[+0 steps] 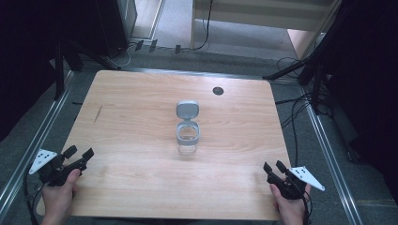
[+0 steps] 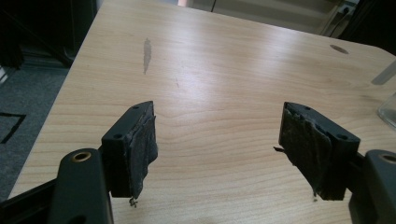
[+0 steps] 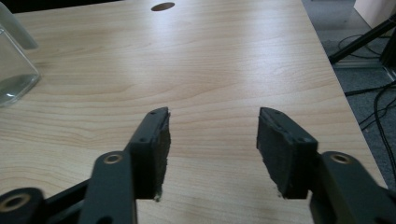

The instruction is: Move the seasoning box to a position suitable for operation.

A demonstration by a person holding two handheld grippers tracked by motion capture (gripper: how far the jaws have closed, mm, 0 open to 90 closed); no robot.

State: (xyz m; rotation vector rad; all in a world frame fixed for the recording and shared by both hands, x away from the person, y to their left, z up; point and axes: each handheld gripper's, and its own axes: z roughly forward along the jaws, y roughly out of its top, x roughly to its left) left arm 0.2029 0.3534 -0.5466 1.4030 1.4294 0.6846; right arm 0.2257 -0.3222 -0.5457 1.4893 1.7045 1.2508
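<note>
A clear glass jar [image 1: 188, 139] with a grey collar stands near the middle of the wooden table [image 1: 141, 108], its grey flip lid [image 1: 187, 109] swung open toward the far side. My left gripper [image 1: 79, 153] rests near the table's front left corner, open and empty, well to the left of the jar. Open too, my right gripper [image 1: 274, 167] sits at the front right corner with nothing between its jaws. The jar's edge [image 2: 388, 108] shows at the right of the left gripper view, and the jar [image 3: 11, 70] at the upper left of the right gripper view.
A small dark round hole [image 1: 218, 90] sits in the tabletop at the far right. A dark streak [image 1: 97, 114] marks the wood at the left. Cables [image 1: 295, 108] and stand legs lie on the grey floor to the right.
</note>
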